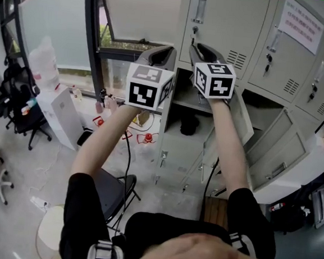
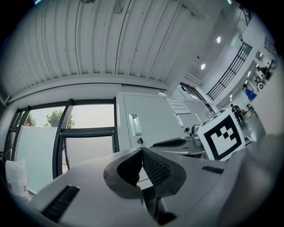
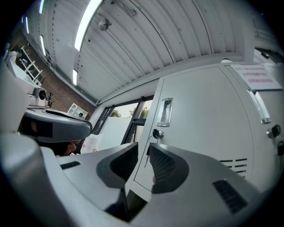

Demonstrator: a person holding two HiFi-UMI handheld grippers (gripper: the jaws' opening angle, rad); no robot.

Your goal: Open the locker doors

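The person stood facing a bank of grey lockers (image 1: pixel 260 39) beside a window (image 1: pixel 58 21), both arms stretched forward and held up. The left hand-held gripper (image 1: pixel 167 52) was clenched: in its own view the ribbed pads met at the tips with nothing between them (image 2: pixel 142 150). It hung in the air in front of the lockers' left edge, touching nothing.

The right hand-held gripper (image 1: pixel 198 47) was released, its jaws standing apart with a clear gap (image 3: pixel 143 148). It pointed at the lower left corner of the top door (image 3: pixel 199 124). That corner showed through the gap, but the pads did not press on it; whether either pad touched it could not be told. The door carried a recessed handle (image 3: pixel 165 111) with a key (image 3: pixel 156 133) in the lock just below it, and it looked closed or barely ajar.

Below that door, one compartment (image 1: pixel 181 102) stood open, with a dark thing (image 1: pixel 189 124) lying inside. Further right and lower, several doors (image 1: pixel 279 147) hung swung outward. The doors in the top row to the right were closed, and one bore a paper notice (image 1: pixel 300 22). A chair (image 1: pixel 111 192) stood on the floor under the left arm.
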